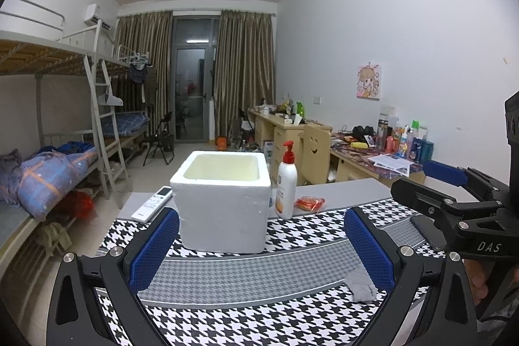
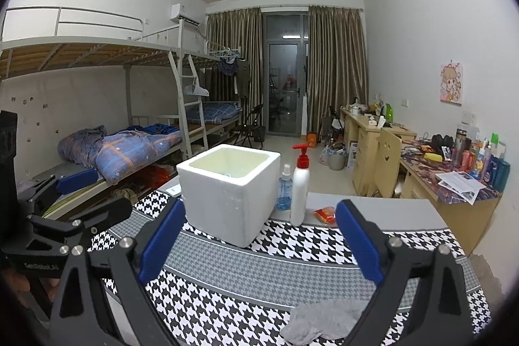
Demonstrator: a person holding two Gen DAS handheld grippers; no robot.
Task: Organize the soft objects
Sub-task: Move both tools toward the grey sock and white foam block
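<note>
A crumpled grey cloth (image 1: 360, 284) lies on the houndstooth table cover (image 1: 259, 323), by the inner side of my left gripper's right finger. In the right wrist view the grey cloth (image 2: 324, 320) sits low, under the right finger's base. A white foam box (image 1: 223, 216), open at the top, stands upright just past both sets of fingertips. My left gripper (image 1: 261, 219) is open with nothing pressed between its blue pads. My right gripper (image 2: 261, 209) is wide open too, facing the foam box (image 2: 227, 203). Each gripper shows at the edge of the other's view.
A white pump bottle (image 2: 300, 190), a blue spray bottle (image 2: 285, 187) and an orange packet (image 2: 326, 214) stand right of the box. A remote (image 1: 154, 203) lies to its left. Bunk beds (image 2: 129, 148) line the left wall, cluttered desks (image 2: 454, 180) the right.
</note>
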